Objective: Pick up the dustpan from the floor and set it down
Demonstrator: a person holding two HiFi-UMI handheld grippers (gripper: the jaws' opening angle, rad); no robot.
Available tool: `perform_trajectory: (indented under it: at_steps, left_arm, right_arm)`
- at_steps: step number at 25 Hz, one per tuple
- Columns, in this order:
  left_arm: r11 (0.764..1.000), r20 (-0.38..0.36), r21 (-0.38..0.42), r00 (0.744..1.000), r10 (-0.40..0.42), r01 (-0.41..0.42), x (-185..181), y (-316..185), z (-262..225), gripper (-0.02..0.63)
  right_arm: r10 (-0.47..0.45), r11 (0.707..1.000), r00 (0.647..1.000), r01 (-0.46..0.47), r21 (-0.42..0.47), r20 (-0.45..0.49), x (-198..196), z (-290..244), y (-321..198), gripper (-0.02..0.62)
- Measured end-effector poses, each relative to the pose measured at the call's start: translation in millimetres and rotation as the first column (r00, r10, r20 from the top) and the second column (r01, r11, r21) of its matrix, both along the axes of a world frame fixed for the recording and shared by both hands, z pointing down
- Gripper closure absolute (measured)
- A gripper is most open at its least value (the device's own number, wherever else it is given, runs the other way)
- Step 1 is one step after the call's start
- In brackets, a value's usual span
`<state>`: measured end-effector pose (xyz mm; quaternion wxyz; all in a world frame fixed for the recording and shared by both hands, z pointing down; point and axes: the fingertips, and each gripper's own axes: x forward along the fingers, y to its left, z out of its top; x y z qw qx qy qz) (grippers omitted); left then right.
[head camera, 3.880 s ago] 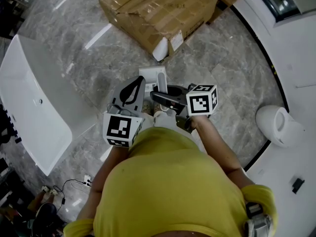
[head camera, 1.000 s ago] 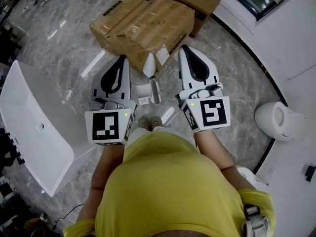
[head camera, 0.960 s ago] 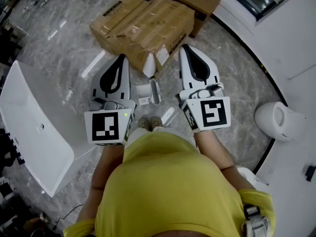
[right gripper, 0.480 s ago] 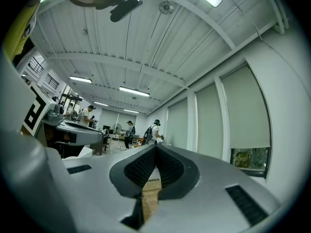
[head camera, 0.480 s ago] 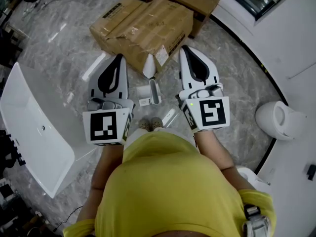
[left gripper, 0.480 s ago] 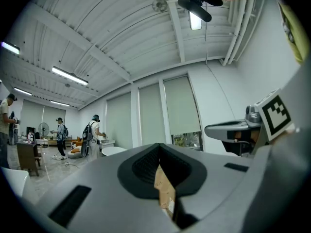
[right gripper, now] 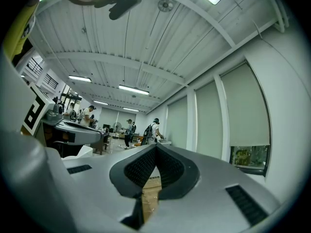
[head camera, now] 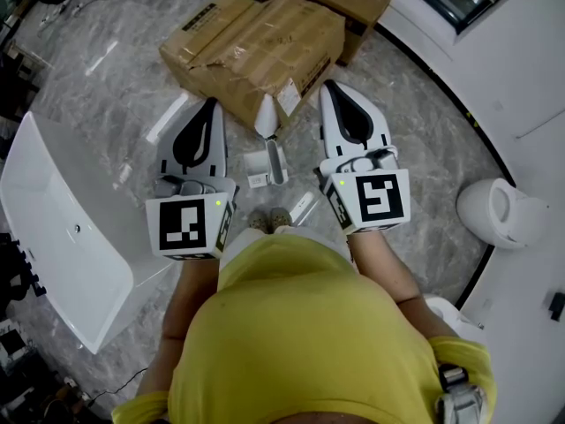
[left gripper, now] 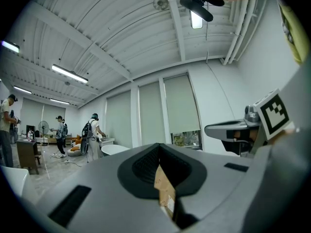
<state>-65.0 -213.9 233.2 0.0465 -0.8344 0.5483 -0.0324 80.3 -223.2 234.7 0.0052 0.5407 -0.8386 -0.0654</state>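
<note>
Dustpan (head camera: pixel 267 163) flat on floor (head camera: pixel 415 148) beside cardboard box (head camera: pixel 256 38), seemingly set down; hence left tool (head camera: pixel 210 106) and right tool (head camera: pixel 329 87) held level above it, both closed, empty.

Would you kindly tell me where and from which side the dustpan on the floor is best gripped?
Probably the dustpan by its slim handle, from above: it lies low on the floor, and the handle is the narrow part, on the pan's right side.
</note>
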Motion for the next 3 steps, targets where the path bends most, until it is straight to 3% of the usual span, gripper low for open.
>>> perform_trajectory:
  at_steps: [3]
  left_arm:
    - [1.000,0.001,-0.003,1.000,0.002,-0.002,1.2,-0.2,2.5,0.603]
  right_arm:
    - [0.000,1.000,1.000,0.000,-0.004,0.000,0.0,2.2,-0.9,0.586]
